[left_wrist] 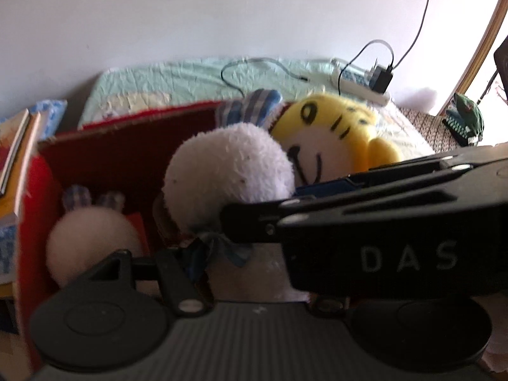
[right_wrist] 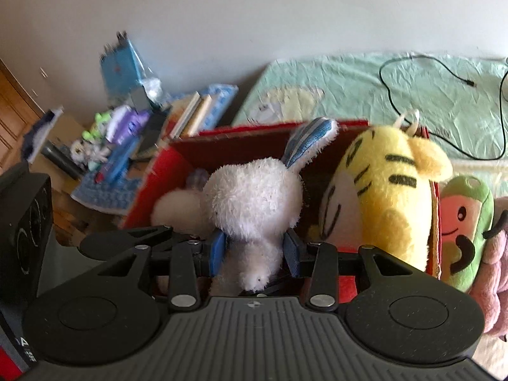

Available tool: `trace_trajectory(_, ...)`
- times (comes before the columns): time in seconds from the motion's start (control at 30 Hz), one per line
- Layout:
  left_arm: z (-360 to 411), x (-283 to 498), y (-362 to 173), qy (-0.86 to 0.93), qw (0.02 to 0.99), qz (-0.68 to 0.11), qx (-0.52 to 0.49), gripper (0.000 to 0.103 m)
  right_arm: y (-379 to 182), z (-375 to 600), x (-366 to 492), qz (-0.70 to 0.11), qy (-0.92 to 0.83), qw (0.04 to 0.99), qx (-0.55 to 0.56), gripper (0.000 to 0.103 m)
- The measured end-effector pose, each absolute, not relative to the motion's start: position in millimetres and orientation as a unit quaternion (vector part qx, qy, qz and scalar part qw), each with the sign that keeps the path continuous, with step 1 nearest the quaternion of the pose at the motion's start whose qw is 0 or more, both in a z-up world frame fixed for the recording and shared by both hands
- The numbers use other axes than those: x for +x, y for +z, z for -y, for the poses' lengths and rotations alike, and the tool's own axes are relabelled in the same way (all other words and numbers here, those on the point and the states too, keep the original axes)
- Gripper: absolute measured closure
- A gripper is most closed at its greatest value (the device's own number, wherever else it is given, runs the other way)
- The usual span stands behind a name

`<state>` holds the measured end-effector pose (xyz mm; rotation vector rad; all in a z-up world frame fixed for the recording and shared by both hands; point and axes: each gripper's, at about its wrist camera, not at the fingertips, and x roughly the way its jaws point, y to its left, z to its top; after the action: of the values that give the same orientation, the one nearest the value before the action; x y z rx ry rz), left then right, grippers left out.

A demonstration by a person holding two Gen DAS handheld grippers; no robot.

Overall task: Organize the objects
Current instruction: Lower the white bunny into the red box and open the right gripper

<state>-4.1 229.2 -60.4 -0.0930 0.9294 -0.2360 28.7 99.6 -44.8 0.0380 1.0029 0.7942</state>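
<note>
In the left wrist view, the white plush rabbit (left_wrist: 228,165) hung over the open red cardboard box (left_wrist: 127,155), its striped blue ear pointing back toward the yellow tiger plush (left_wrist: 336,133) leaning at the box's far right. A second, smaller white rabbit (left_wrist: 92,238) already lay inside the box at the left. The right gripper (left_wrist: 317,203) reached in from the right, crossing in front of the lens with its fingers at the rabbit's body. The left gripper's own fingers were mostly hidden behind that black body and blurred, so I could not tell whether they were wide or narrow. A charger cable (left_wrist: 254,73) trailed over the green bed sheet (left_wrist: 177,79) behind.

In the right wrist view, the right gripper (right_wrist: 254,250) was clamped on the white plush rabbit (right_wrist: 254,200), its blue fingers (right_wrist: 217,250) pressing into the narrow body just below the head. The rabbit sat above the middle of the red cardboard box (right_wrist: 241,146), beside the yellow tiger plush (right_wrist: 390,190); a watermelon plush (right_wrist: 463,222) rested just outside the box's right wall.

The rabbit looked light and very soft, likely to squash and sag; the waist seemed the surest hold, since fluffy fur may slip.
</note>
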Motion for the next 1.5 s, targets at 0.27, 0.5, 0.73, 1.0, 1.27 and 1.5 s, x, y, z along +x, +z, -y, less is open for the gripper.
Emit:
trace_trajectory(0.27,-228,7,-77,-0.114,0.870,-0.477,-0.055,0.047,-62,-107,36,-0.508,0.334,0.794,-0.013,0.062)
trace_trajectory(0.5,-219,10,-73,-0.094,0.866,-0.490,-0.031,0.040,-67,-105,38,-0.513,0.329,0.793,-0.007,0.061)
trace_trajectory(0.73,-213,11,-70,-0.082,0.870,-0.487,-0.012,0.029,-65,-100,37,-0.502,0.330,0.799,0.012,0.059)
trace_trajectory(1.0,-212,12,-69,-0.070,0.870,-0.487,-0.011,0.020,-61,-91,34,-0.500,0.325,0.802,0.036,0.059)
trace_trajectory(1.27,-210,12,-69,-0.066,0.871,-0.487,-0.004,0.015,-61,-85,30,-0.498,0.314,0.806,0.061,0.060)
trace_trajectory(1.5,-210,11,-68,-0.065,0.870,-0.489,-0.007,0.010,-64,-77,26,-0.489,0.309,0.812,0.081,0.061)
